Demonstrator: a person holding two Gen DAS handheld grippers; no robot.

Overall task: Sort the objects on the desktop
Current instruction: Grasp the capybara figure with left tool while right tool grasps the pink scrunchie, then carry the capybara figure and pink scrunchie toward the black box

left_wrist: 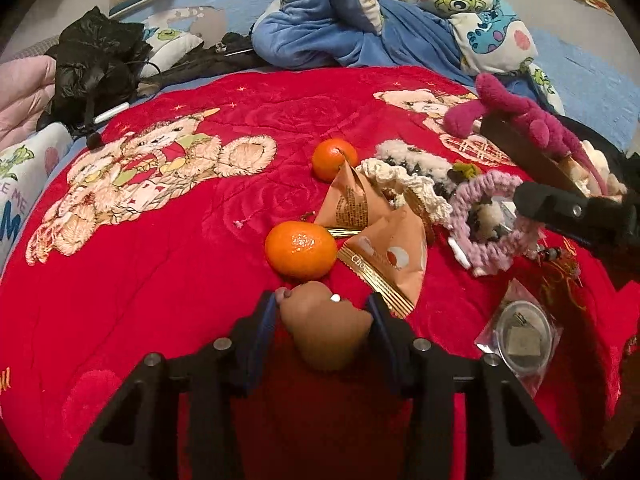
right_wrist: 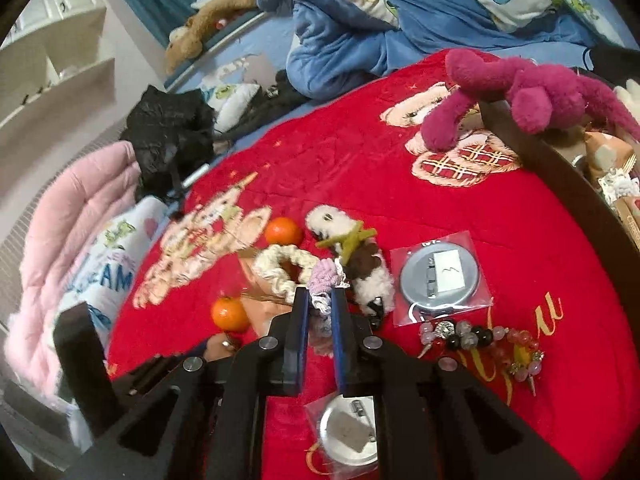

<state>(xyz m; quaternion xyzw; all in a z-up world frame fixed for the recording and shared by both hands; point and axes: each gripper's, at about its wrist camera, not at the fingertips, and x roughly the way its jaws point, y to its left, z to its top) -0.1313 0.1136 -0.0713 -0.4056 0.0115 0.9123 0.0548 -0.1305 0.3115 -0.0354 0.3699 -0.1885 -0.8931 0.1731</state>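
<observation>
My left gripper (left_wrist: 322, 298) is shut on a brown heart-shaped piece (left_wrist: 326, 332), held just above the red blanket (left_wrist: 160, 280). Right beyond it lie a mandarin (left_wrist: 301, 250) and two orange snack packets (left_wrist: 386, 260); a second mandarin (left_wrist: 334, 159) sits farther back. My right gripper (right_wrist: 320, 292) is shut on a pink crocheted ring (right_wrist: 324, 278), which also shows in the left wrist view as the pink ring (left_wrist: 492, 224). A cream scrunchie (right_wrist: 280, 268) and a fluffy white-and-brown toy (right_wrist: 360, 268) lie against the ring.
Two round badges in clear bags (right_wrist: 436, 276) (right_wrist: 348, 432) and a bead bracelet (right_wrist: 480, 340) lie to the right. A dark basket (right_wrist: 516, 140) with a magenta plush (right_wrist: 520, 92) stands at the far right. Black bag (left_wrist: 92, 64) and blue bedding (left_wrist: 320, 28) lie behind.
</observation>
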